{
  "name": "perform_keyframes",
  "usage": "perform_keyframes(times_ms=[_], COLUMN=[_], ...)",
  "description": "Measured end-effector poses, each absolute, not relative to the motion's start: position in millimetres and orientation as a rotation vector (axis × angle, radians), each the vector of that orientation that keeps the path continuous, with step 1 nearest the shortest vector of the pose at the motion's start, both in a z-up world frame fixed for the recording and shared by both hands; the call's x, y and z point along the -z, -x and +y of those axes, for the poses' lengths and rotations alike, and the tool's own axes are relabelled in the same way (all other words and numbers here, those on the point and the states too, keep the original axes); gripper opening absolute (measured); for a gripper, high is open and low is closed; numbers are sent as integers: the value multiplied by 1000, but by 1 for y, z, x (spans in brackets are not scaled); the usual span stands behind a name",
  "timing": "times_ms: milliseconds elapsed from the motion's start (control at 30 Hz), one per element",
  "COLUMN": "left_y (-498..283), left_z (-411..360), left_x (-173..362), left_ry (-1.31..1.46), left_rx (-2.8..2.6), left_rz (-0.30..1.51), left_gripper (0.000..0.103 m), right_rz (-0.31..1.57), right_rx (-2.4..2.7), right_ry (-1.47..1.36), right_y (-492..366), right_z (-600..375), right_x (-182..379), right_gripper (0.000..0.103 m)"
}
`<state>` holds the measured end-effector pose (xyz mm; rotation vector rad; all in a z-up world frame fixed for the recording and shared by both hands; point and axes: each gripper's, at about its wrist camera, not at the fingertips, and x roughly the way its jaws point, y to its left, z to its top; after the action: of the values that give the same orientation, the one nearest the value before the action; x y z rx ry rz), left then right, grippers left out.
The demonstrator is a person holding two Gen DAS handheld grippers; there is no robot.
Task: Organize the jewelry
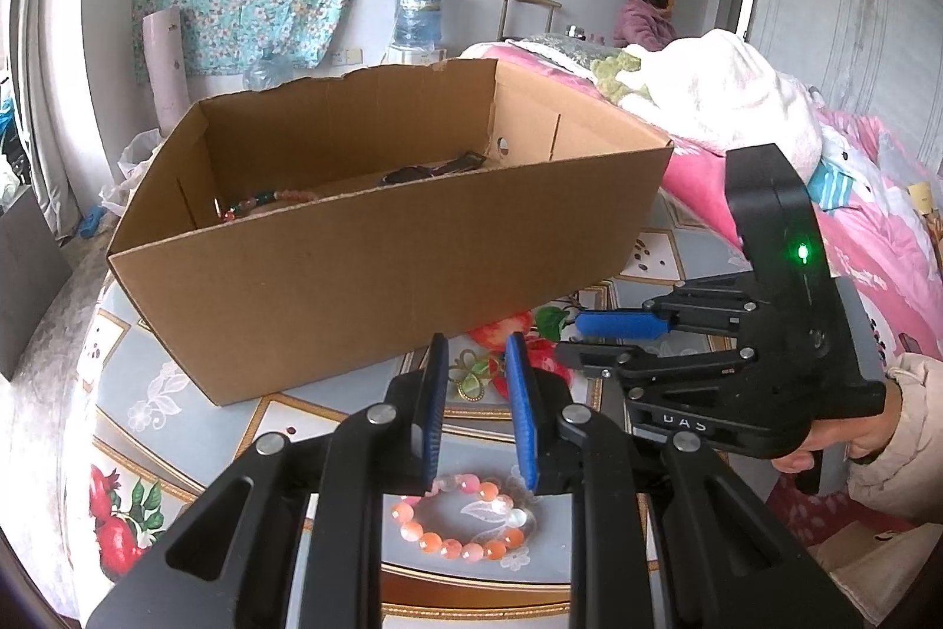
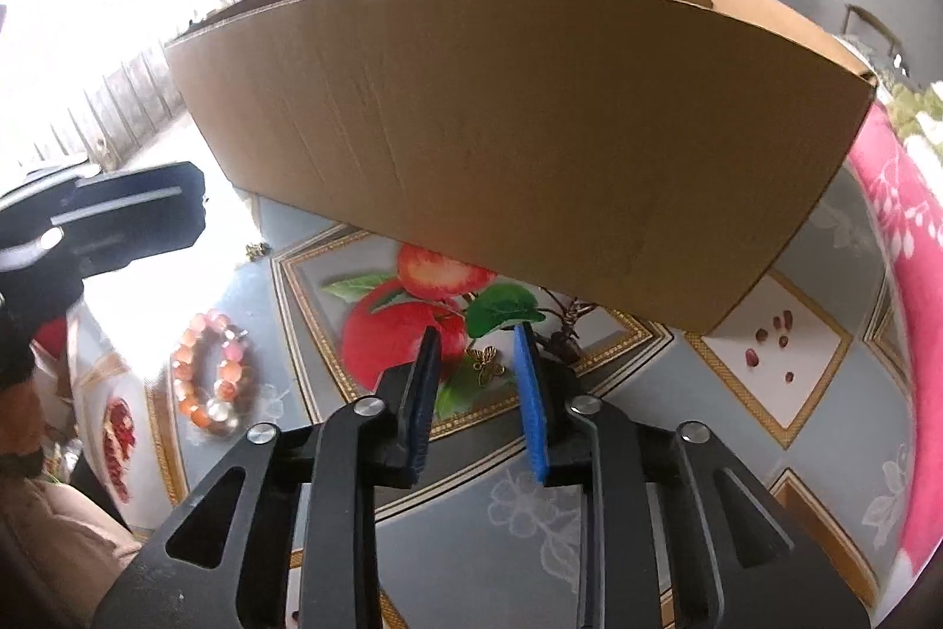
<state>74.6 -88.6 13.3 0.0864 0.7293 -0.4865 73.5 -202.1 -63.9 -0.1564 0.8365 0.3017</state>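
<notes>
Beads of the bracelet (image 1: 465,523) lay just beneath the left gripper (image 1: 474,417), empty and ajar; right gripper (image 2: 480,393), released, straddled the butterfly charm (image 2: 486,364). Best pinch squarely, then lift over into the box (image 1: 377,240) ahead.

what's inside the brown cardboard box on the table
Inside the brown cardboard box, the left wrist view shows a multicoloured bead strand by the near wall and a dark flat item further back. The near wall hides the rest of the floor.

Left gripper (image 1: 474,411) hovers over the orange bead bracelet (image 1: 465,517) — jaws seemingly apart — cardboard box (image 1: 365,252) beyond.
</notes>
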Motion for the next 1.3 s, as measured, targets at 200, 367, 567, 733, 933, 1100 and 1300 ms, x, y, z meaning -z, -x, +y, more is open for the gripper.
perform_keyframes(times_ms=[200,367,567,733,933,1100,1300], left_y=[-76,-75,-71,-68,-64,-65,-67], left_z=[-87,-84,-84,-84,-81,-79,-78], left_x=[-13,-14,-14,-15,-16,-17,-15], left_ry=[-83,-81,-79,-81,-79,-76,-66], left_rx=[489,486,486,492,488,484,488], left_rz=[728,720,716,713,709,708,717], left_gripper=[19,19,19,19,19,19,19], right_rz=[835,827,789,816,862,888,907], right_rx=[-316,-317,-308,-303,-268,-282,-363], right_ry=[135,104,68,51,73,130,140], right_y=[-70,-65,-58,-59,-73,-73,-55], right_z=[-205,-211,-224,-230,-227,-213,-196], right_x=[64,60,42,39,53,60,59], right_gripper=[0,0,0,3,3,3,9])
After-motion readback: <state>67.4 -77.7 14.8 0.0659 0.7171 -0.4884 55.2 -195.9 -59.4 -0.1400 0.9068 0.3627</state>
